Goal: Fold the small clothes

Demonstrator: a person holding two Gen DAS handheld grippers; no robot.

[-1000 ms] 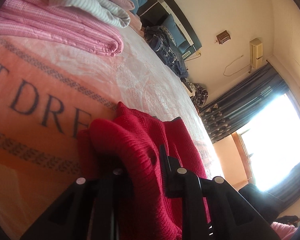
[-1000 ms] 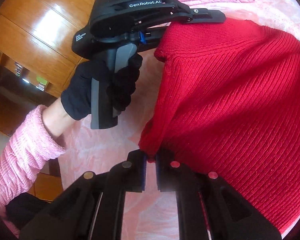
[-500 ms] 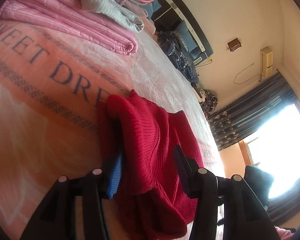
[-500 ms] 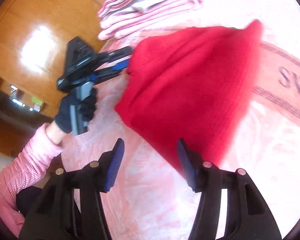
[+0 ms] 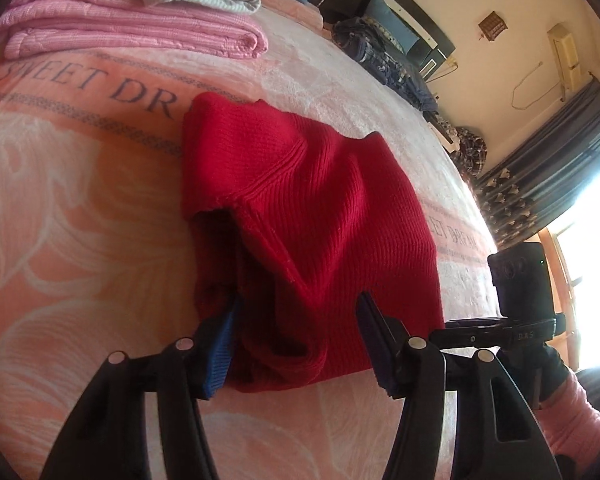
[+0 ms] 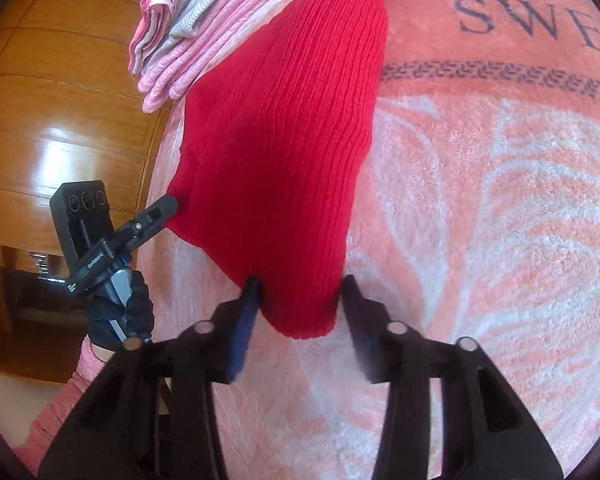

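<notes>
Two grippers flank one red knit sweater [image 5: 324,216], which lies partly folded on the pink "SWEET DREAM" blanket [image 5: 72,208], just in front of a stack of folded pink and grey clothes [image 5: 136,20]. The sweater is doubled over but lumpy, with a loose flap and a dark pocket along its near edge, so the step in hand looks like setting down and squaring the fold.

To do it well, I would judge that both near corners should be taken low against the blanket, edges matched before any pull, and the knit drawn flat rather than lifted, since ribbed fabric sags and drags its lower layer along.

The left gripper [image 5: 296,340] stands wide open, its blue pads [image 5: 220,352] on either side of the sweater's near hem; the left pad appears to touch the fabric, but nothing is clamped. The right gripper [image 6: 300,312] is likewise spread, the sweater's lower corner hanging between its fingers without being pinched.
</notes>
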